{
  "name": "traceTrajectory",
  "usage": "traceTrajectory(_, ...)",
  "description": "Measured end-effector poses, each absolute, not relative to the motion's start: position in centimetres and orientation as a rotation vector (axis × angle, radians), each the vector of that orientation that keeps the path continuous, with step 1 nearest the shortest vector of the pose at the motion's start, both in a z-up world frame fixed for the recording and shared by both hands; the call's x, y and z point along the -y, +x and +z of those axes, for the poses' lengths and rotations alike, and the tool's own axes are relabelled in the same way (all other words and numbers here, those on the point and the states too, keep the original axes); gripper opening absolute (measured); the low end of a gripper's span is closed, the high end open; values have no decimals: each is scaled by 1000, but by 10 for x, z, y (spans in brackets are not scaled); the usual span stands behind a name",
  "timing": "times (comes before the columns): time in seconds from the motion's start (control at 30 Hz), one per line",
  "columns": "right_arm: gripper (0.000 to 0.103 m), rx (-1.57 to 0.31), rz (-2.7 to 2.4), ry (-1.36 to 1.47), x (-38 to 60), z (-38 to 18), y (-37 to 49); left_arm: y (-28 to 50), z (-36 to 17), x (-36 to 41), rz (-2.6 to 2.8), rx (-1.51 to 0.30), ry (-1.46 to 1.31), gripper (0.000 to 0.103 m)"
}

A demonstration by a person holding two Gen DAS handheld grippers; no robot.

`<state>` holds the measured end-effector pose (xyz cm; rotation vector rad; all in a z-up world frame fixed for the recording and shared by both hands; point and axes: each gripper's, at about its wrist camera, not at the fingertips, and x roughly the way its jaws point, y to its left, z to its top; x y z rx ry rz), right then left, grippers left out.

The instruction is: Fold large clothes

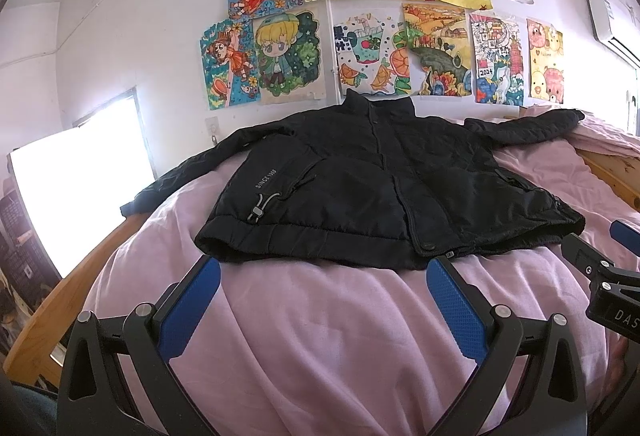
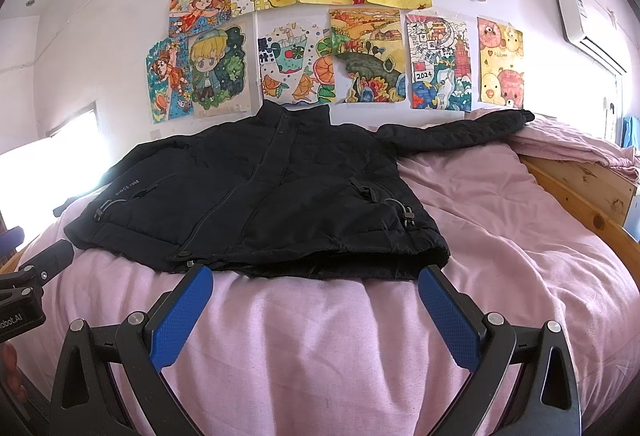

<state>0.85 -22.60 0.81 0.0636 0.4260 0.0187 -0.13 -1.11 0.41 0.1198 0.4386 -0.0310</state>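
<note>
Left gripper [image 1: 323, 270]: both blue-padded fingers [image 1: 192, 306] are spread wide, nothing is held; tips are stopped just short of the near hem. Right gripper [image 2: 316, 278]: same state, fingers [image 2: 448, 316] released and empty, tips at the hem edge, contact cannot be confirmed. Each gripper is caught at the edge of the other's view, side by side.

One black jacket [image 1: 372, 180] is laid flat, front up and closed, on the pink sheet [image 1: 320, 336], collar at the far side by the wall. Two sleeves are spread out, one left, one right [image 2: 460, 132]. Two hem drawcord toggles are seen, one near each bottom corner [image 2: 406, 214]. "SINCE 1988"-type lettering is printed on the left front; the digits are not fully legible.

One wooden bed frame [image 2: 580, 188] is visible at both sides. Eleven children's drawings [image 2: 364, 56] are stuck on the far wall. One air conditioner [image 2: 580, 24] is mounted far right.
</note>
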Motion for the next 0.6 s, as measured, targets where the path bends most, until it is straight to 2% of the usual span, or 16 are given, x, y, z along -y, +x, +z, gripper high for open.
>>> traceTrajectory(0.6,103,-431,17,66,226,8,9,1,7,6,-32,-452,123,101)
